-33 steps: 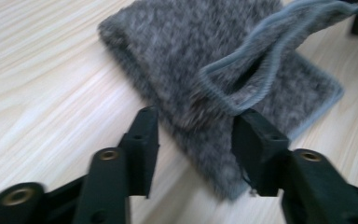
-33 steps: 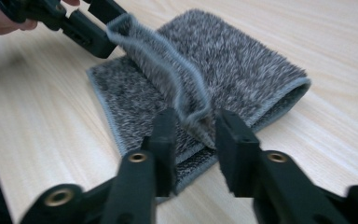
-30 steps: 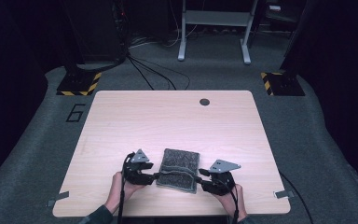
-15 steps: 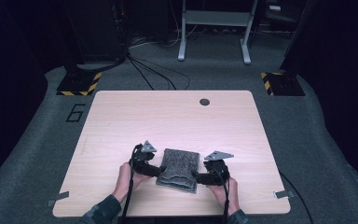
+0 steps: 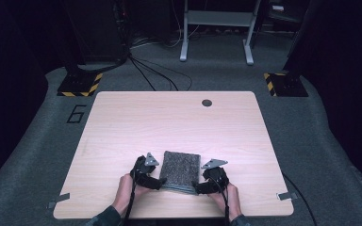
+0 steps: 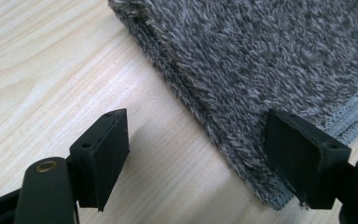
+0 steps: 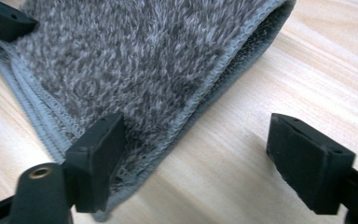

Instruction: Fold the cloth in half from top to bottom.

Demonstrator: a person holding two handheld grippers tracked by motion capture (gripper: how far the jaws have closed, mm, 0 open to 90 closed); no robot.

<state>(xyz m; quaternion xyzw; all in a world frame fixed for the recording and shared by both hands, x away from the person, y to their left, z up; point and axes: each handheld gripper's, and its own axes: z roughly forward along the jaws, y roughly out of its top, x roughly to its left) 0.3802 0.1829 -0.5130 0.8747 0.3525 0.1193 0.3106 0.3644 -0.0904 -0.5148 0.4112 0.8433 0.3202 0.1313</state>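
A folded grey fleecy towel (image 5: 181, 169) lies flat on the wooden table (image 5: 169, 117), near its front edge. My left gripper (image 5: 158, 182) sits at the towel's near left corner and my right gripper (image 5: 199, 188) at its near right corner. Both have just been opening. In the left gripper view, the left gripper (image 6: 198, 140) is open: one pad hangs over the towel (image 6: 270, 56) corner, the other over bare wood. In the right gripper view, the right gripper (image 7: 200, 149) is also open and straddles the stitched edge of the towel (image 7: 135, 60) without pressing it.
A dark round grommet (image 5: 207, 102) sits near the table's far edge. Strips of tape (image 5: 59, 201) mark the near corners. On the floor behind stand yellow-black striped bases (image 5: 80, 84), loose cables (image 5: 155, 75) and a metal frame (image 5: 217, 28).
Both hands have sunk slightly toward the table and both sets of jaws have spread apart. The towel's near edge, rumpled and raised before, now lies flat.
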